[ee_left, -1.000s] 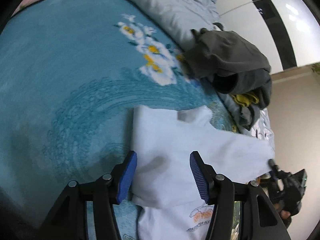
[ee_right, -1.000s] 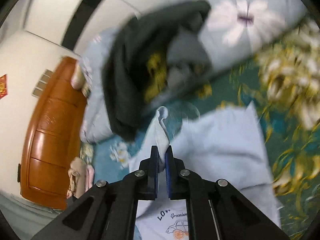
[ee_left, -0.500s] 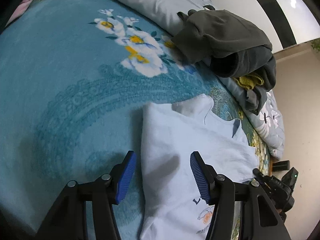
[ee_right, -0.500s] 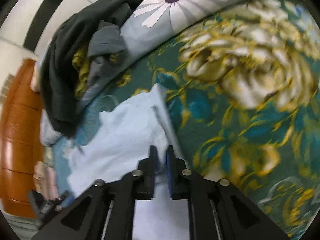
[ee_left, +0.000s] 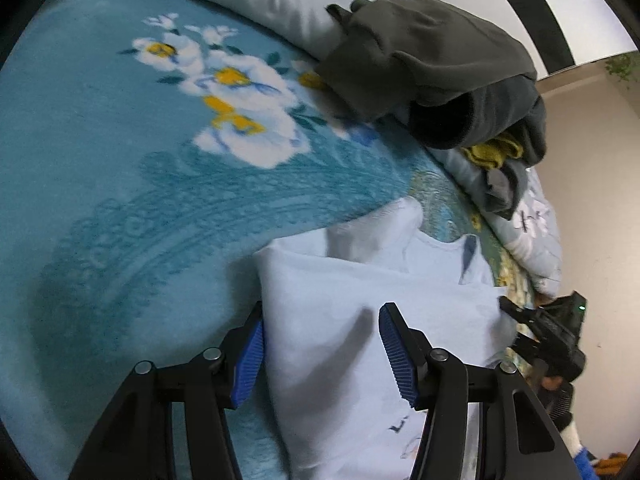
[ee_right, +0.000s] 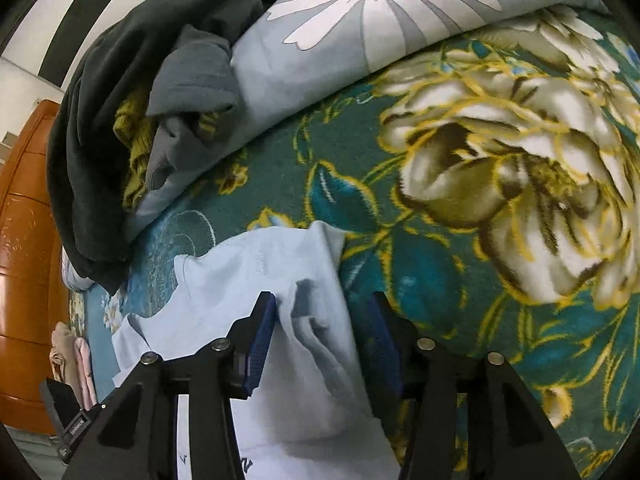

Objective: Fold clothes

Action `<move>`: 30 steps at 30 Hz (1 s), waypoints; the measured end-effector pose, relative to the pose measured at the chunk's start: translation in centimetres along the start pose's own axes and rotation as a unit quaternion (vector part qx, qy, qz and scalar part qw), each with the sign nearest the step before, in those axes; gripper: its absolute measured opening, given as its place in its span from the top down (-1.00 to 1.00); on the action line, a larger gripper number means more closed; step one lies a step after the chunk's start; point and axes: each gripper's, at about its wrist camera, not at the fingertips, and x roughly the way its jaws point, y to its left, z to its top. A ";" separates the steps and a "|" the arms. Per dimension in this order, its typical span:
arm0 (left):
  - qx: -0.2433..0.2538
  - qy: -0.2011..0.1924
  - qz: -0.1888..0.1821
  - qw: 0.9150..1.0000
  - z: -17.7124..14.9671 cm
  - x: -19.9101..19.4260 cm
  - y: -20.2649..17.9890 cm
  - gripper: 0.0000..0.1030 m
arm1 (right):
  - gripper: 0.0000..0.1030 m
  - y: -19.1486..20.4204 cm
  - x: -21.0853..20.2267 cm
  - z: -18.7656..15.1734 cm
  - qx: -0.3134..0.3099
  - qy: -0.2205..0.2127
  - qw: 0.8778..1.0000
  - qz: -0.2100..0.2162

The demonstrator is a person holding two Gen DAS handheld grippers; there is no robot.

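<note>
Both pairs of jaws stand apart and hold nothing: the left gripper (ee_left: 322, 354) hovers low over the pale blue shirt (ee_left: 360, 320) with cloth showing between its blue pads, and the right gripper (ee_right: 322, 344) hangs the same way over the shirt's (ee_right: 280, 320) opposite side, its fingers straddling a rumpled ridge of fabric without pinching it. That shirt lies on the teal flowered blanket (ee_left: 120, 200), and in the left view its side nearest the left gripper runs in a straight, doubled-looking edge with a sleeve turned in across the chest, while the collar end points toward the heap of dark clothes (ee_left: 432, 64). On the right gripper's side a flap of the shirt also lies turned inward, though it sits in loose wrinkles rather than flat. Printed lettering shows at the shirt's near end, so the lower part seems still spread out. My reading is that the shirt is part folded: both sides are brought in, and what looks left is smoothing the right flap and doubling the length over. Beyond the shirt, the dark heap, with something mustard yellow (ee_right: 136, 148) tucked in it, rests unfolded against a grey flowered quilt (ee_right: 360, 40).
</note>
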 end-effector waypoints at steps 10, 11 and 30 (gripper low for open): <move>0.012 -0.011 0.007 1.000 0.3 -0.4 -1.2 0.78 | 0.81 0.6 0.3 -0.7 0.016 0.001 1.000 0.018; 0.019 -0.015 0.011 1.000 0.4 -0.6 -1.6 0.80 | 0.82 0.7 0.1 -0.7 0.017 -0.004 1.000 0.020; 0.029 -0.026 0.081 0.996 3.7 -1.9 -0.7 0.34 | 0.77 4.7 -0.9 3.2 -0.025 -0.042 0.998 0.048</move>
